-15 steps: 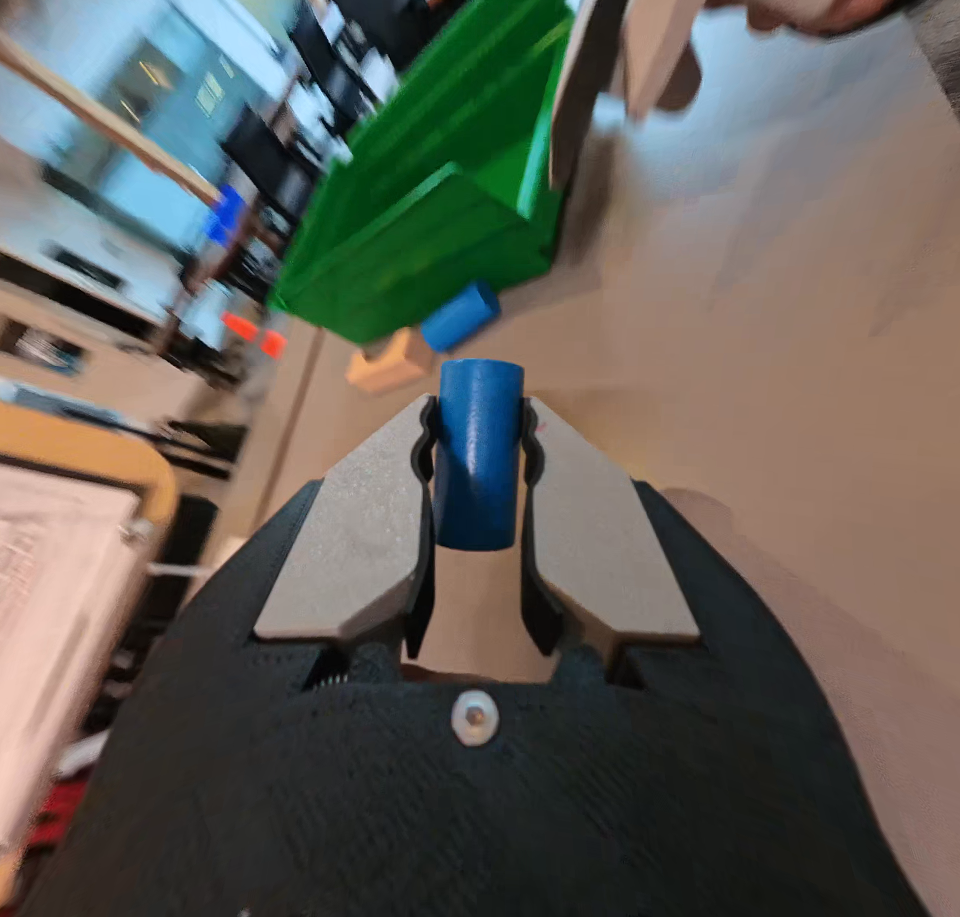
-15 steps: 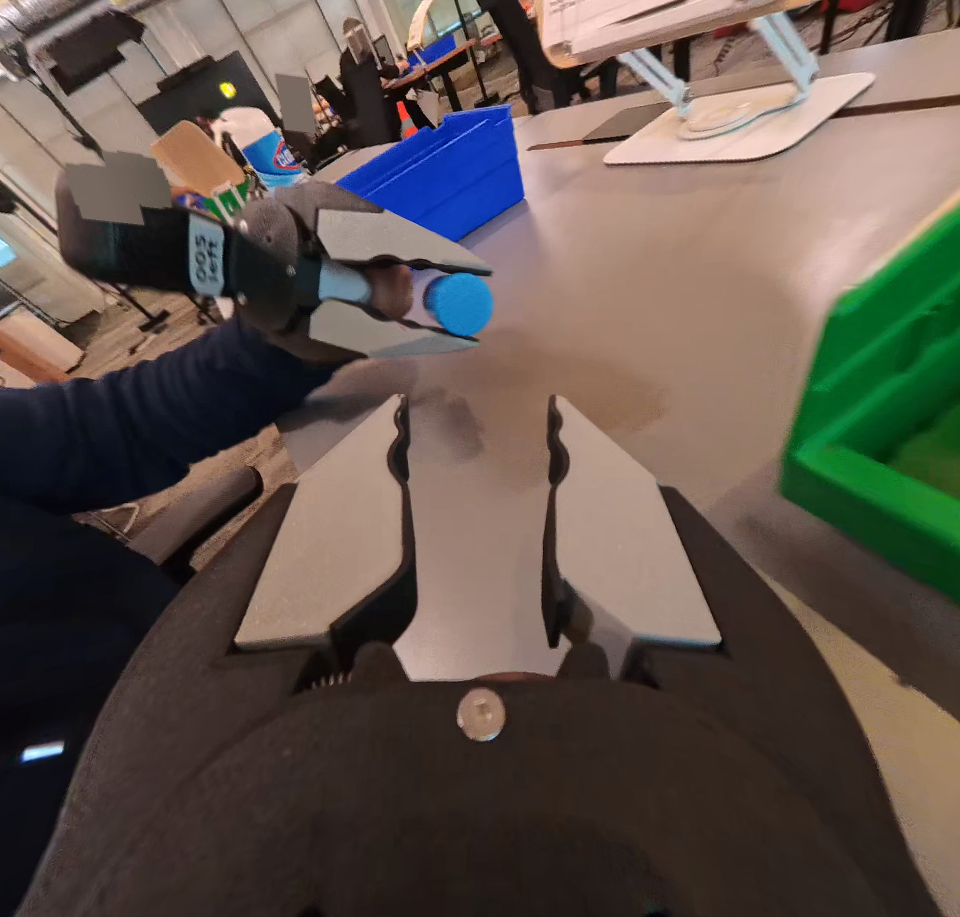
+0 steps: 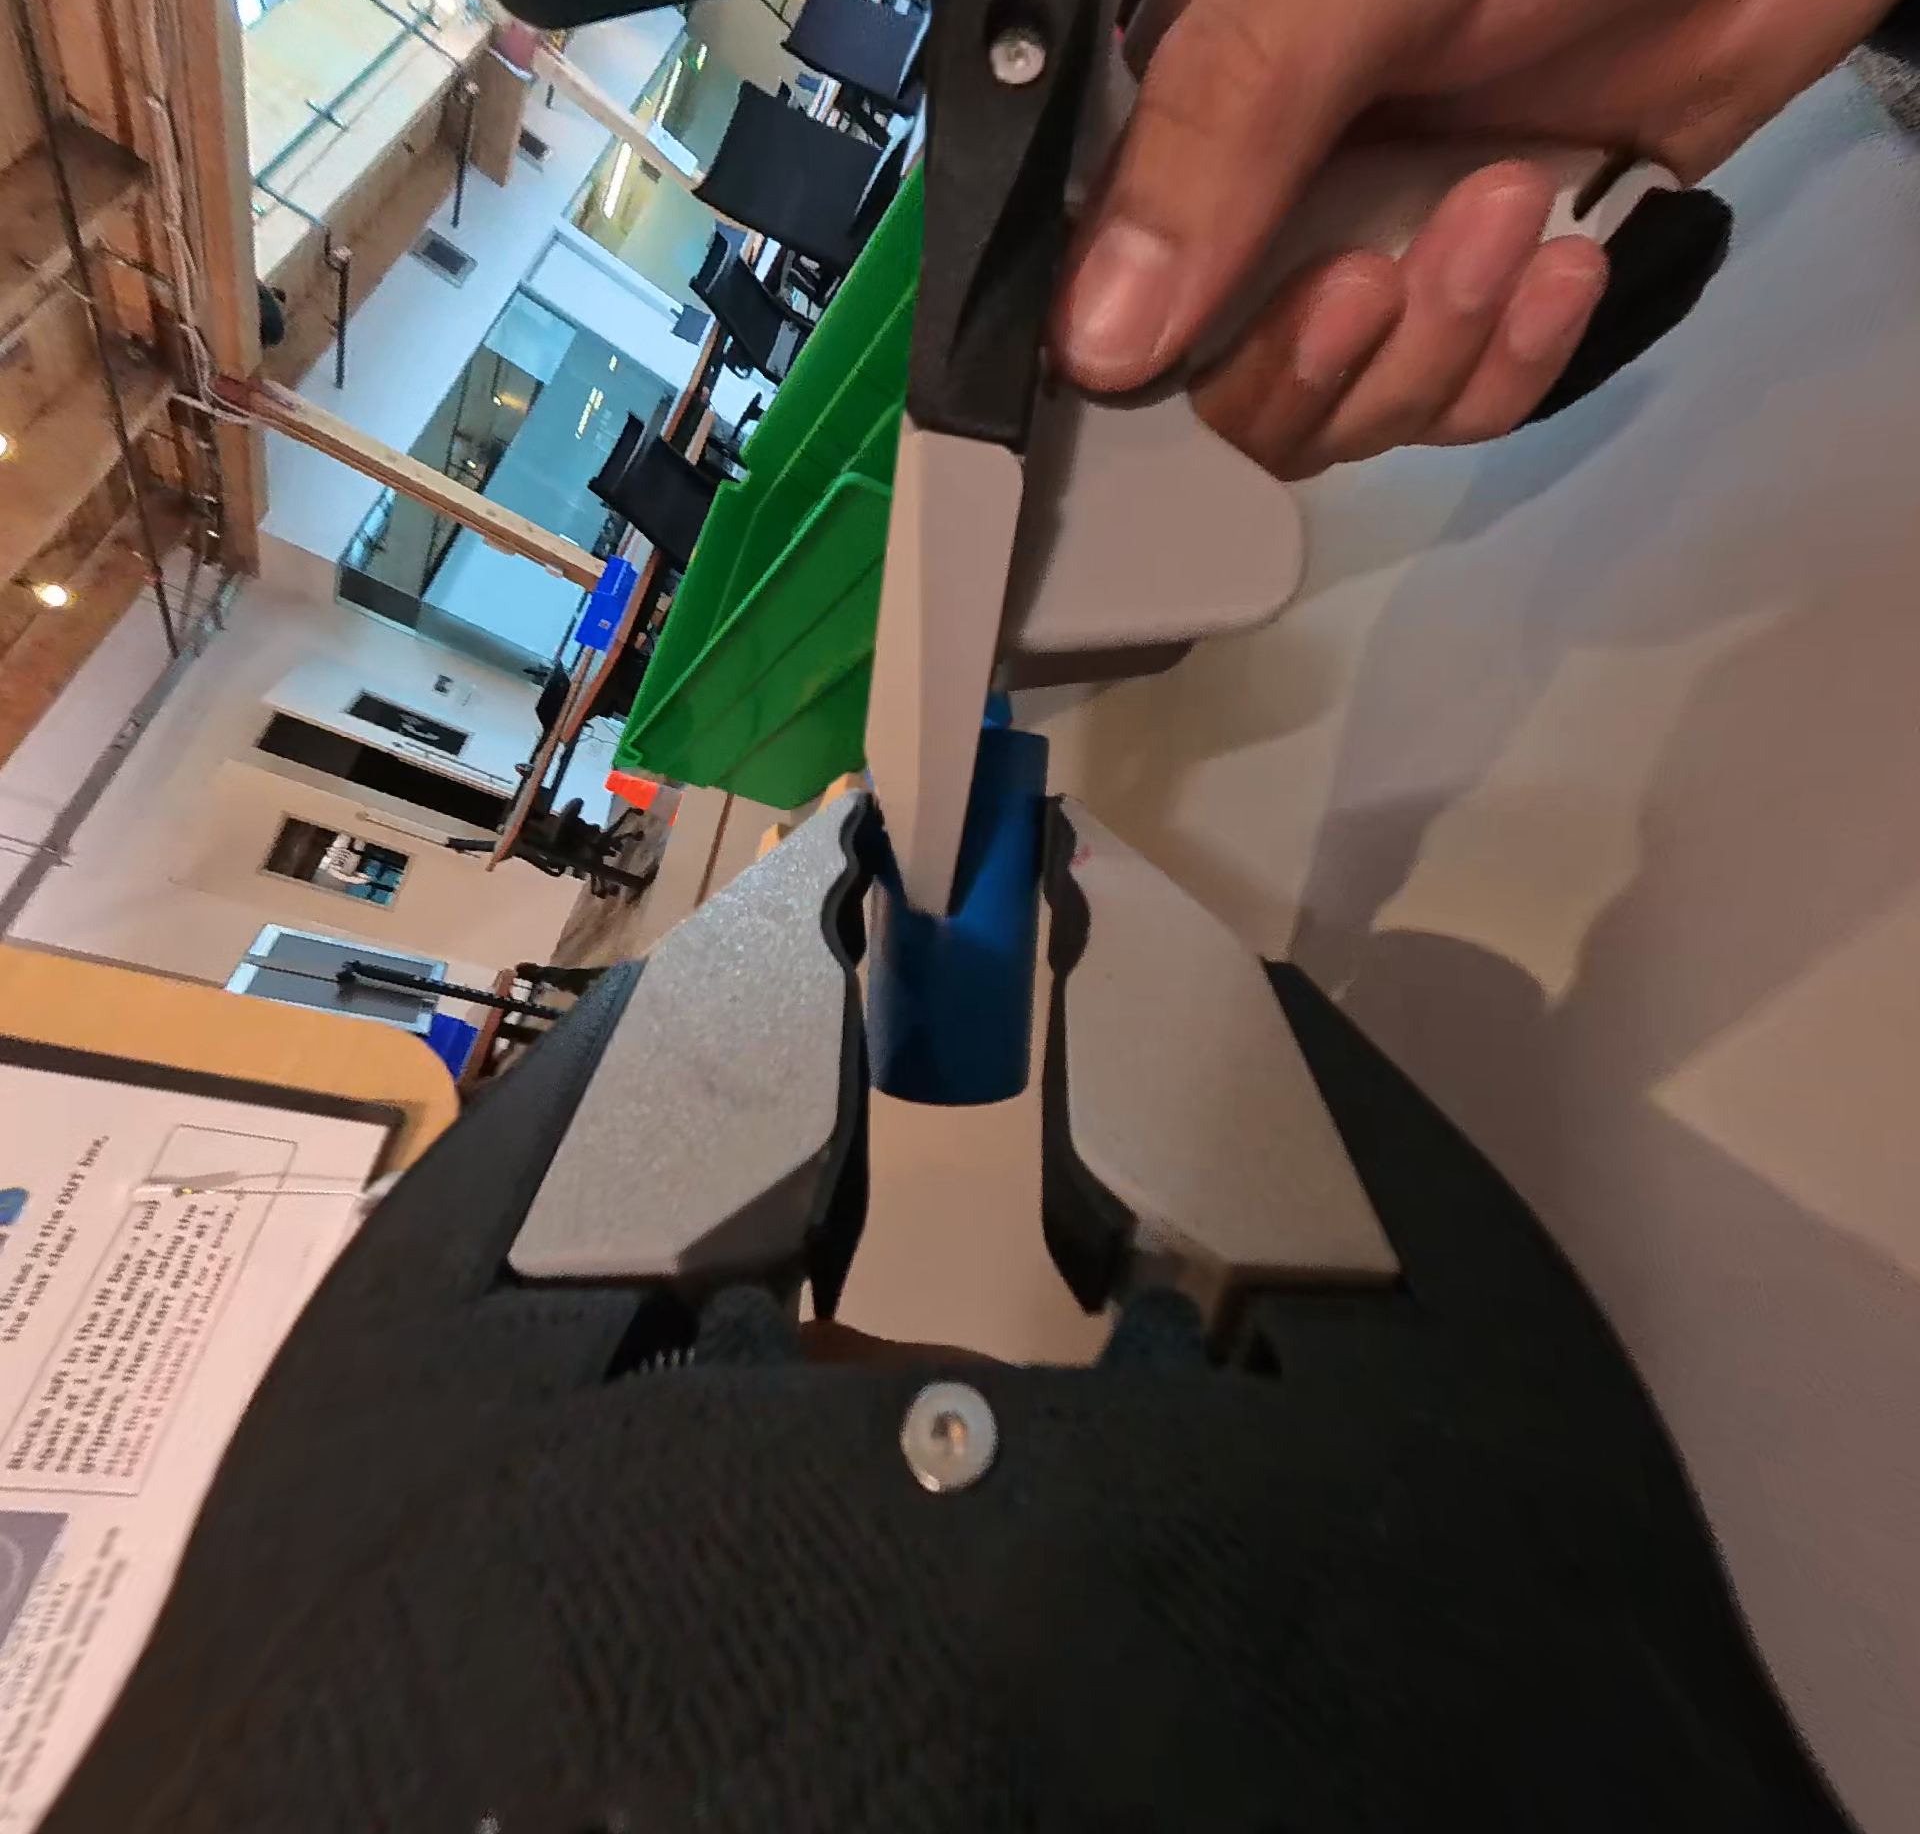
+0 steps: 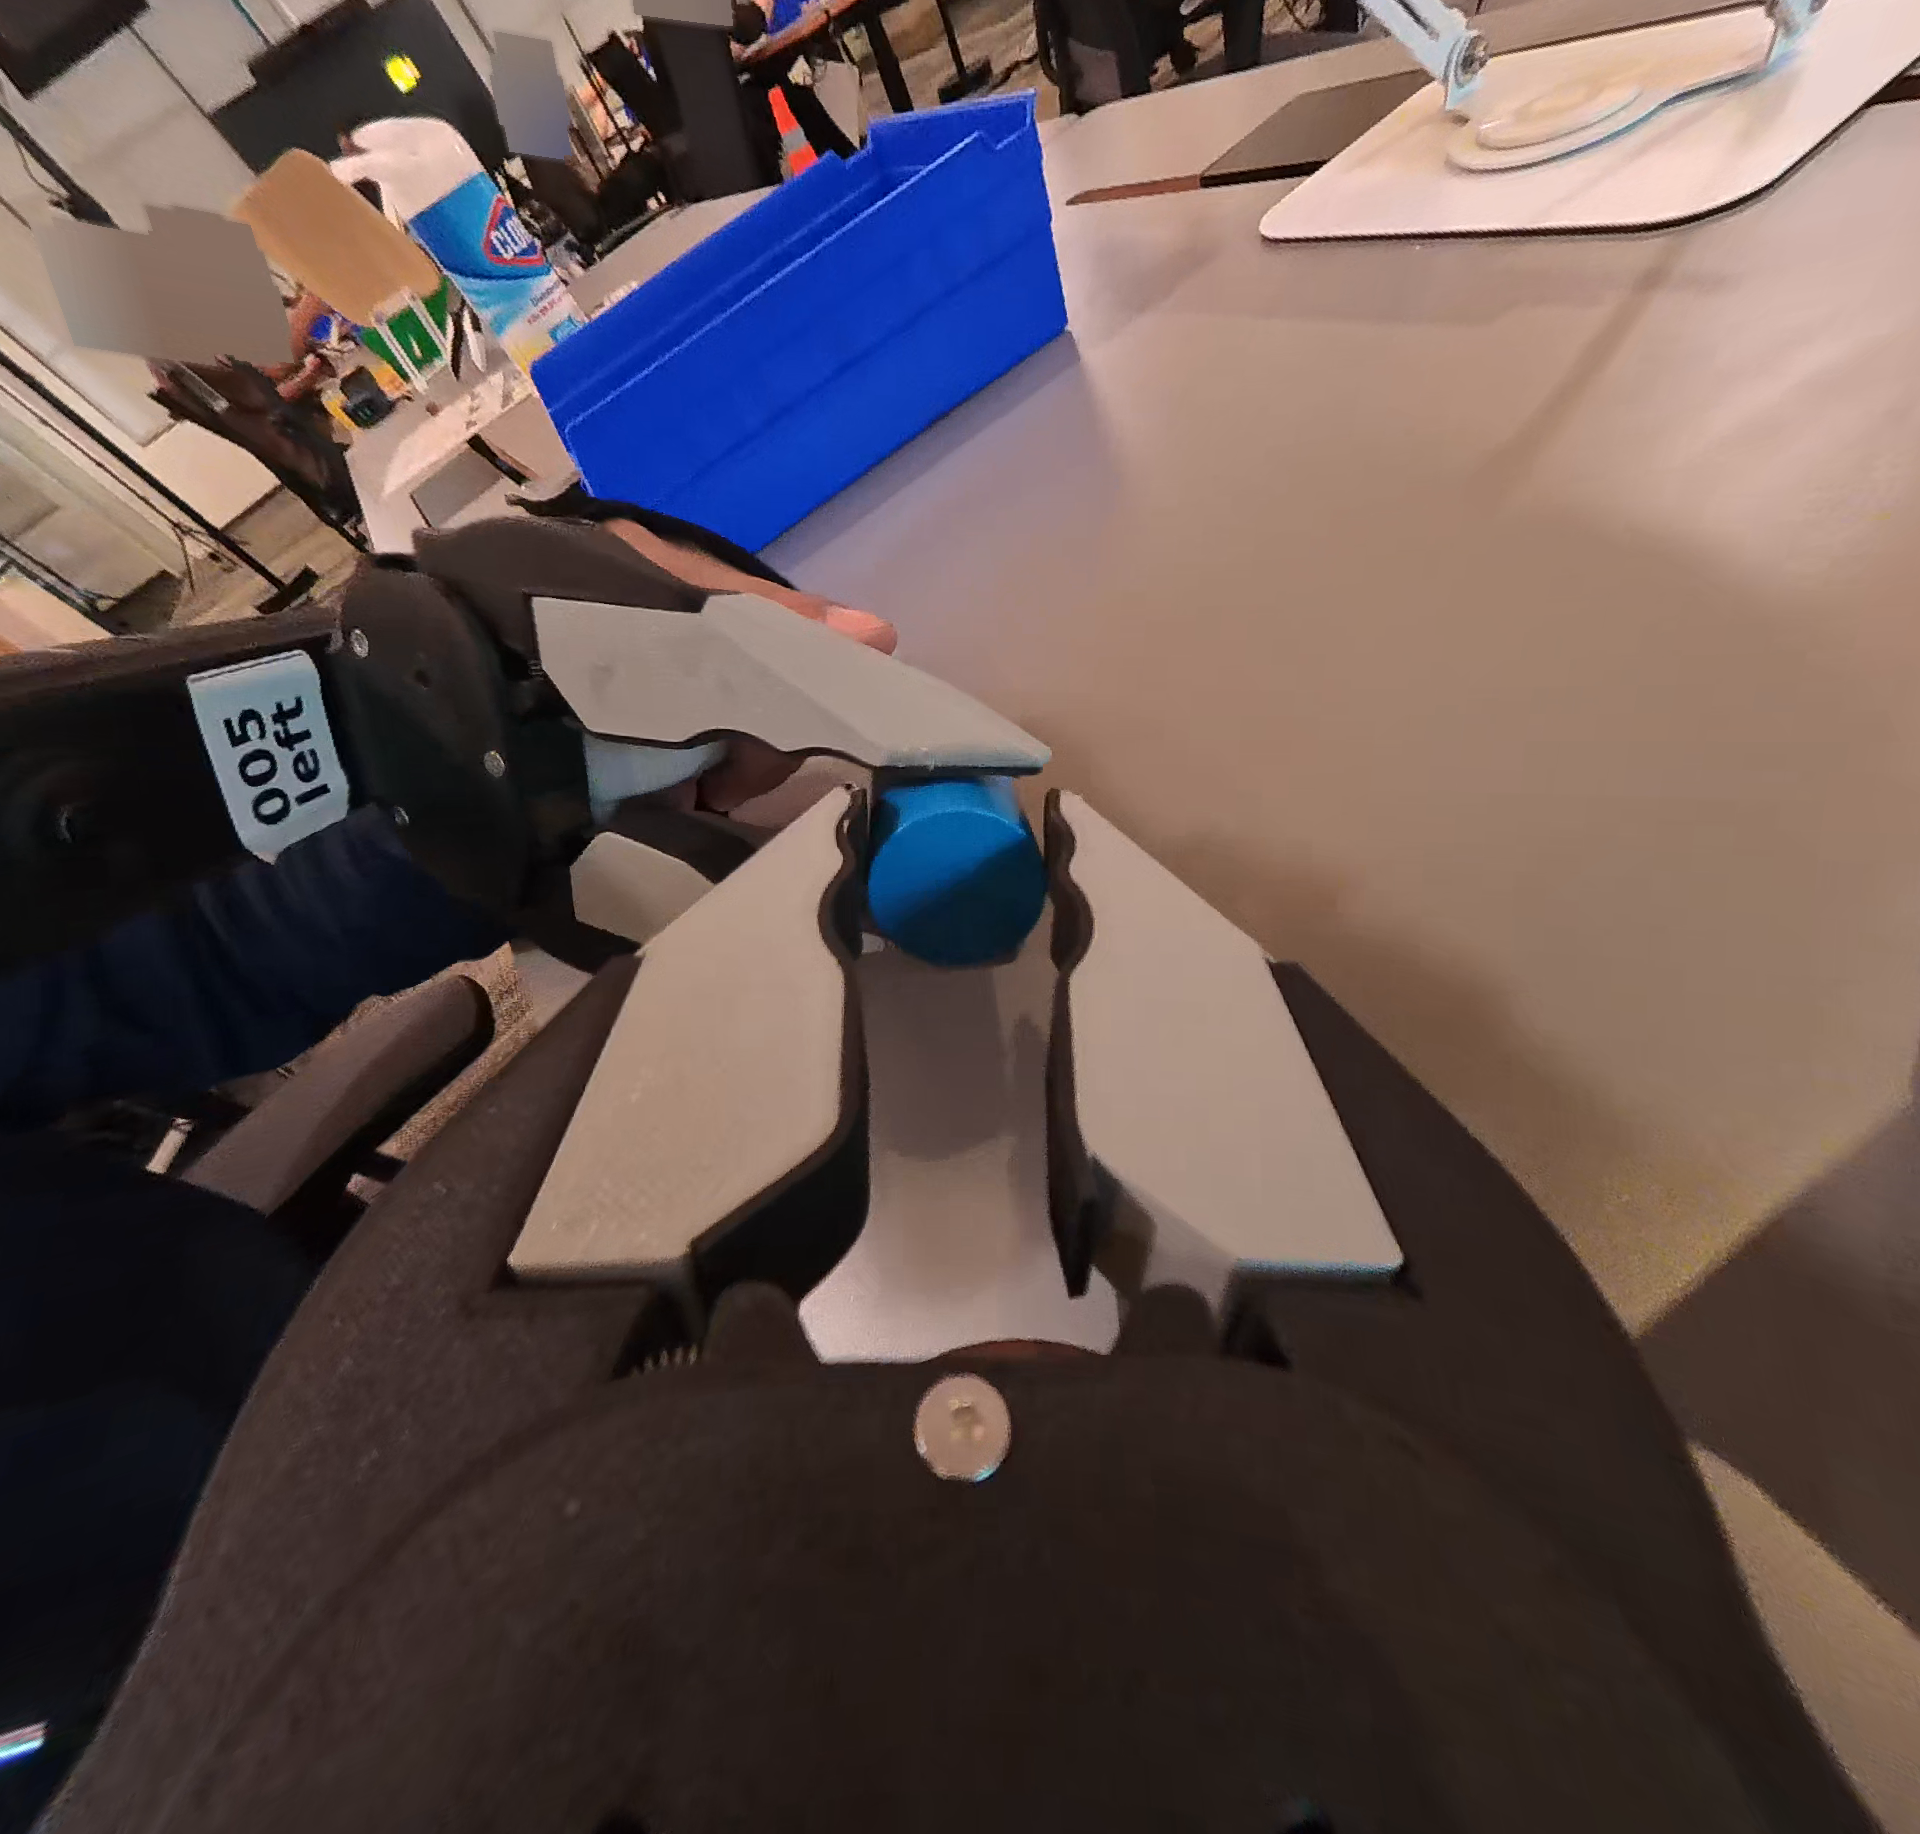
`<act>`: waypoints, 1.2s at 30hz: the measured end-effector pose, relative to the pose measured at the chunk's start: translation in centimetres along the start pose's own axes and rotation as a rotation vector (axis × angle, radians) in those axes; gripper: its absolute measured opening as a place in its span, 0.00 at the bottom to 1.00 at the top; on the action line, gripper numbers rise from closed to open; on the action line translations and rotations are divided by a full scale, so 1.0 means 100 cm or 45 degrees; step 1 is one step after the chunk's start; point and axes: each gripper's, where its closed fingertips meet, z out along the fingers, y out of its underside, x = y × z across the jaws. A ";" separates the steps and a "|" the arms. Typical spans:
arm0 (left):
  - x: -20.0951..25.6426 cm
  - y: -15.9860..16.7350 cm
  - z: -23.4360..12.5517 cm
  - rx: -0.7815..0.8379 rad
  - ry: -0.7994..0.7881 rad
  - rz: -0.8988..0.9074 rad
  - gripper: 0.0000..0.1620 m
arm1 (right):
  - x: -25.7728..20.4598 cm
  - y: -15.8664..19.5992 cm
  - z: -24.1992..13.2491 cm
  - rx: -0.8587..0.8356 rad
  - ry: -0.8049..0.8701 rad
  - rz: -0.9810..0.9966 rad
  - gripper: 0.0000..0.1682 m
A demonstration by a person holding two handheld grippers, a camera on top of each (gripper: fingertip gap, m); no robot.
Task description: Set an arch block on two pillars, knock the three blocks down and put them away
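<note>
An open-plan lab or office workspace. The grey surface (image 4: 1455,558) carries a blue bin (image 4: 821,330), a green bin (image 3: 790,621) and a white stand (image 4: 1579,122) with a hinged arm. A printed sheet (image 3: 125,1369) sits on a wooden board. Behind are more desks, black chairs (image 3: 800,174), glass partitions (image 3: 520,454), an orange cone (image 4: 795,132), a spray bottle (image 4: 488,236), and people with blurred patches over them.

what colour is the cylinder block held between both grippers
Blue cylinder block; clearest in the right wrist view.
</note>
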 end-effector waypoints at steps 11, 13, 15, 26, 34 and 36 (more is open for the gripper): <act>-0.015 0.026 -0.003 -0.103 -0.006 -0.336 0.37 | 0.017 -0.027 -0.025 0.080 0.127 0.030 0.18; -0.023 0.031 -0.005 -0.117 -0.034 -0.381 0.38 | 0.026 -0.050 -0.046 0.147 0.191 0.012 0.18; -0.029 0.034 -0.007 -0.126 -0.059 -0.434 0.38 | 0.045 -0.079 -0.076 0.224 0.321 -0.029 0.18; -0.034 0.064 -0.004 -0.281 -0.097 -0.549 0.35 | 0.215 -0.069 -0.151 -0.167 1.077 -0.073 0.19; -0.034 0.099 -0.005 -0.451 -0.067 -0.888 0.36 | 0.101 -0.094 -0.069 -0.344 0.814 -0.250 0.31; -0.035 0.104 -0.006 -0.465 -0.066 -0.943 0.36 | 0.103 -0.070 -0.044 -0.561 0.856 -0.276 0.31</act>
